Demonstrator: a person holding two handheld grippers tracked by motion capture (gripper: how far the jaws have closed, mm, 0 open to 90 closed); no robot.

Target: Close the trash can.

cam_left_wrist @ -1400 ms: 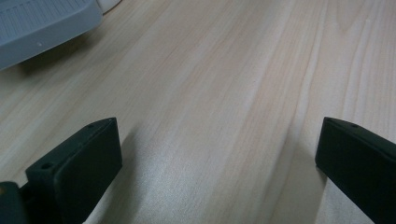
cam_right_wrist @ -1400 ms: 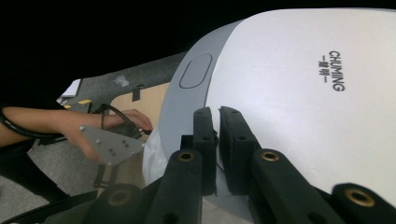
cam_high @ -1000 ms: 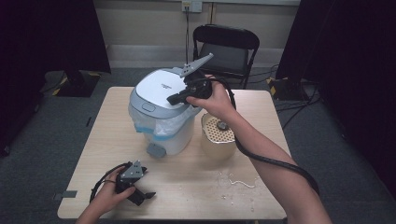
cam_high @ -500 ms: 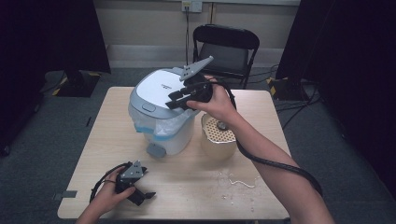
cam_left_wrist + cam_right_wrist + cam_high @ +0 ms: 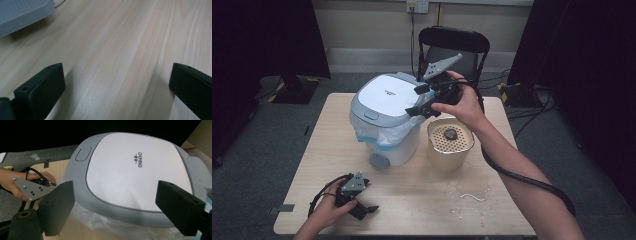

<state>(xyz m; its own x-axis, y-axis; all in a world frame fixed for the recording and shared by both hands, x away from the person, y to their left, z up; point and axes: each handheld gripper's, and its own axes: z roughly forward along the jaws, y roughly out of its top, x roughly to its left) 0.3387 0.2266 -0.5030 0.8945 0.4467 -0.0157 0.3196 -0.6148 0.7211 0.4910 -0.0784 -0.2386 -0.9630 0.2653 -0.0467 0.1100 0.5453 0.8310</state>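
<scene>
Lidded white bin [image 5: 387, 120], at 10 o'clock of the right gripper [image 5: 419, 100], whose jaws have just been opening with nothing between them, looks light, rigid and slick; grip the lid's rim. Left gripper [image 5: 362, 210] rests wide, holding nothing.

A beige perforated pot [image 5: 451, 142] stands right of centre on my worktop [image 5: 412, 200], with a small dark lump [image 5: 450, 133] lying on its holed insert. Near it, toward the right front, a thin white scrap [image 5: 472, 196] lies on the wood among pale smears. Beyond the far edge stands a black folding chair [image 5: 455, 42], with a wall socket [image 5: 417, 6] above it.
</scene>
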